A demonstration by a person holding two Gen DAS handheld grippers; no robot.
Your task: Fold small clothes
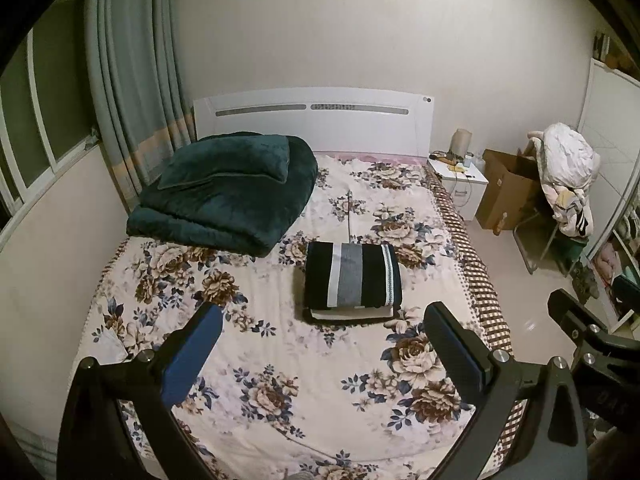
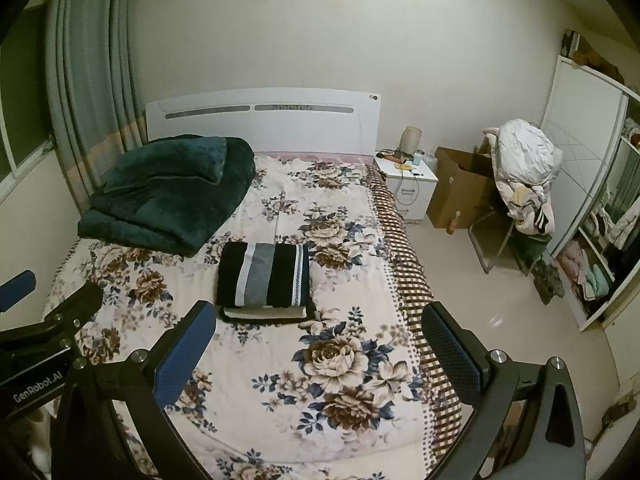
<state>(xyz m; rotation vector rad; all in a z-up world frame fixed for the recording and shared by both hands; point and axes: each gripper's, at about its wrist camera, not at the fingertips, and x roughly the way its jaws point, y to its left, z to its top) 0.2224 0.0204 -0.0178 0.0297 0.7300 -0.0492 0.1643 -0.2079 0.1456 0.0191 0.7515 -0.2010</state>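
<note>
Both tools, left [image 1: 320, 344] and right [image 2: 316, 340], are hanging wide open and empty above the bed [image 1: 280, 360]. The folded garment [image 1: 352, 280] is lying mid-bed; any tidying calls for approaching its edges low and level.

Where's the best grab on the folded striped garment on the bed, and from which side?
Probably the near edge of the striped garment, approached from the foot of the bed. It lies flat on the floral bedsheet, and its stacked layers show along that near edge, so one finger could slide under and pinch them. The left gripper and right gripper both hang short of it, jaws wide.
</note>
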